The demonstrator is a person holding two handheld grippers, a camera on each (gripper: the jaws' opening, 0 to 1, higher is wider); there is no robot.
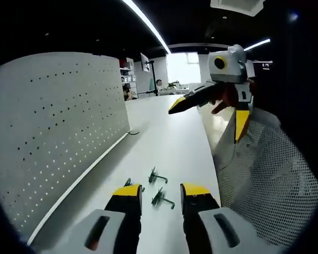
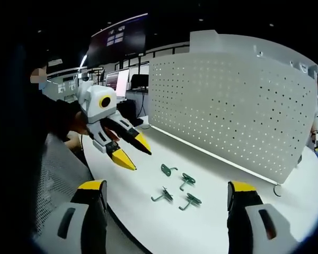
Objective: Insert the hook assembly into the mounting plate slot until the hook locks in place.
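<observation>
Several small green metal hooks (image 2: pixel 187 181) lie loose on the white table (image 2: pixel 222 222), in front of the upright white pegboard (image 2: pixel 233 111). My right gripper (image 2: pixel 167 188) is wide open and hangs above the hooks, holding nothing. My left gripper (image 1: pixel 161 191) is open too, low over the table, with one hook (image 1: pixel 161 199) lying on the surface between its jaws and two more hooks (image 1: pixel 158 176) close by. The pegboard (image 1: pixel 58 132) stands to its left. Each gripper appears in the other's view, the right gripper (image 1: pixel 209 116) and the left gripper (image 2: pixel 138 156), both raised and open.
A grey mesh chair back (image 1: pixel 265 174) stands against the table's edge, the same chair back (image 2: pixel 58 164) showing beside my right jaw. A dark monitor (image 2: pixel 122 37) and desks with people fill the far room. Bare table stretches beyond the hooks.
</observation>
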